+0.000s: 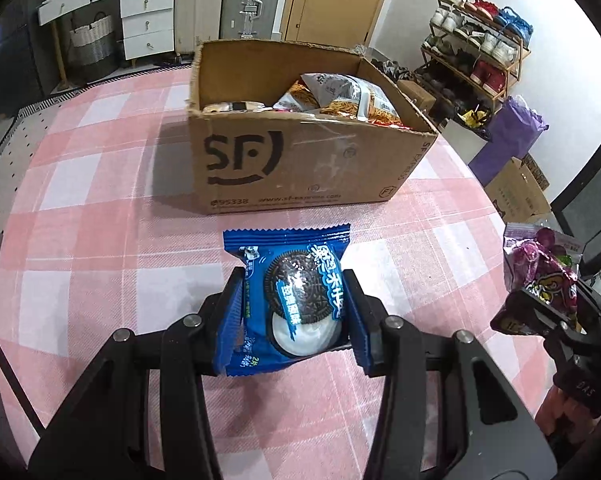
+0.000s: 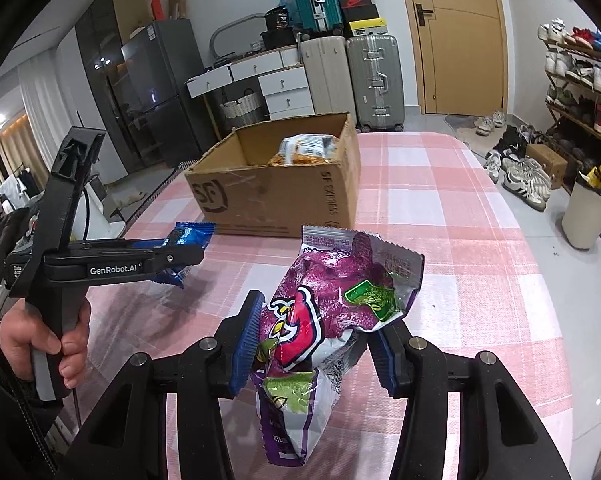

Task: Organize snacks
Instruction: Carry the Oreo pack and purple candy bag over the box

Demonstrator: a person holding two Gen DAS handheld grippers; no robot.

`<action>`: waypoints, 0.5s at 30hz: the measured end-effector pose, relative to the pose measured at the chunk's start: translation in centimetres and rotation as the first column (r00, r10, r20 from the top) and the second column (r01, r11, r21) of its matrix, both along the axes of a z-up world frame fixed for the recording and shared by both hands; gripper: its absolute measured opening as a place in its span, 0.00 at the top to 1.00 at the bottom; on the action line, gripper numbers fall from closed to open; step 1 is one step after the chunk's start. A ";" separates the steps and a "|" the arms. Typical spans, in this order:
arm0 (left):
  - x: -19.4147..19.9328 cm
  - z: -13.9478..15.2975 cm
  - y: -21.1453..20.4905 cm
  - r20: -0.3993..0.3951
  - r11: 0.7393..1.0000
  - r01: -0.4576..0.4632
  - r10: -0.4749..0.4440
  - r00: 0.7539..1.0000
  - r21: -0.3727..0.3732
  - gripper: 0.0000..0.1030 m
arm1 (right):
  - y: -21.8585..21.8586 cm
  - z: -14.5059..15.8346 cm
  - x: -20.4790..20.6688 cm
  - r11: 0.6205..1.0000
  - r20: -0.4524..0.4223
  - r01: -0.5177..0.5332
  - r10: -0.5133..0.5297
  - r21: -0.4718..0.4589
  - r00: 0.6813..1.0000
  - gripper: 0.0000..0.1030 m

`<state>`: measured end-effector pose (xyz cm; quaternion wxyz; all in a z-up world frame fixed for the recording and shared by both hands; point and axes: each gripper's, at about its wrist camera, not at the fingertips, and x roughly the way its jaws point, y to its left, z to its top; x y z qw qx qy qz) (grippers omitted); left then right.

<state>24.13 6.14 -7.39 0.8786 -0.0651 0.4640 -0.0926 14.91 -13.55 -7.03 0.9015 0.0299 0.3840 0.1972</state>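
My left gripper (image 1: 294, 304) is shut on a blue cookie packet (image 1: 288, 280) and holds it above the pink checked tablecloth, just in front of the open cardboard box (image 1: 300, 160). The box holds several snack bags (image 1: 336, 96). My right gripper (image 2: 314, 328) is shut on a crumpled purple snack bag (image 2: 332, 300), also lifted off the table. In the right wrist view the left gripper (image 2: 188, 252) with the blue packet (image 2: 190, 236) is at the left, near the box (image 2: 276, 196). In the left wrist view the right gripper's purple bag (image 1: 540, 272) shows at the right edge.
The table (image 1: 80, 200) is covered in pink checked cloth. Beyond it stand suitcases (image 2: 374, 80), white drawers (image 2: 284, 84), a door (image 2: 456, 36) and a shoe rack (image 1: 476, 52). A bin (image 2: 588, 216) stands by the table's right side.
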 end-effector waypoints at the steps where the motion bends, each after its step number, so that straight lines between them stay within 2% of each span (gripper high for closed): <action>1: -0.2 0.0 0.2 0.002 1.000 -0.004 0.004 1.000 -0.003 0.58 | 0.2 0.1 -0.1 1.000 0.000 -0.005 0.005 0.001 1.000 0.52; 7: -1.3 0.7 1.7 0.023 1.000 -0.021 0.022 1.000 -0.018 0.58 | 1.5 0.7 0.2 0.999 0.004 -0.033 0.033 -0.001 0.999 0.52; 15: -1.7 3.0 3.1 0.068 1.000 -0.015 0.015 0.998 -0.002 0.58 | 2.0 3.8 0.8 0.998 0.065 -0.054 0.053 0.014 0.996 0.52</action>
